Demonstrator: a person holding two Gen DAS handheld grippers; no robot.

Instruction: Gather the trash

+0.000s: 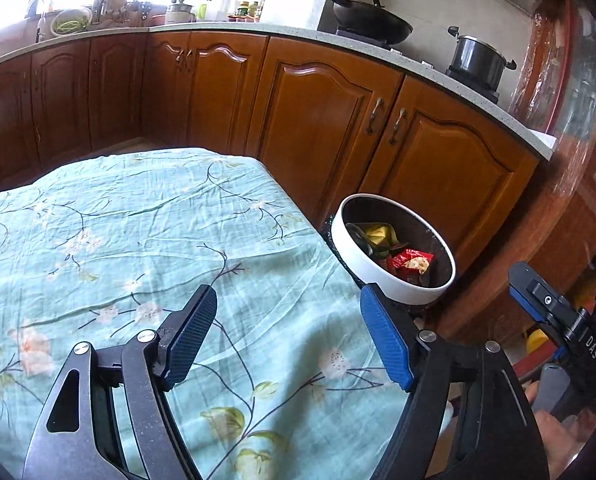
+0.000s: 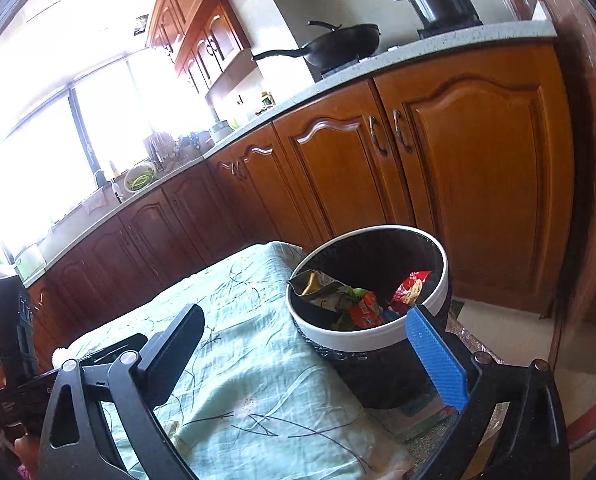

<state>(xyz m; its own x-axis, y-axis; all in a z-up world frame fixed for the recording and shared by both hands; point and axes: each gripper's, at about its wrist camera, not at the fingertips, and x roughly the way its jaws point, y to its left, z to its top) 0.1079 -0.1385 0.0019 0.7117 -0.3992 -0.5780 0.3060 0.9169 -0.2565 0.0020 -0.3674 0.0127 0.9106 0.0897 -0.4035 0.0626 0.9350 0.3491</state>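
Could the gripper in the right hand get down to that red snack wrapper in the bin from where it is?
Probably yes. The right gripper has its jaws wide apart with nothing between them, and the bin is open-topped just ahead. The red wrapper lies on top against the far wall, uncovered; only the near rim stands between.

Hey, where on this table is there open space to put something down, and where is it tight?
The tablecloth is bare from the cabinet-side edge down to the open left gripper, nothing lying on it in view. It is tight at the corner beside the bin, which stands against the table and holds wrappers. The open right gripper hovers there.
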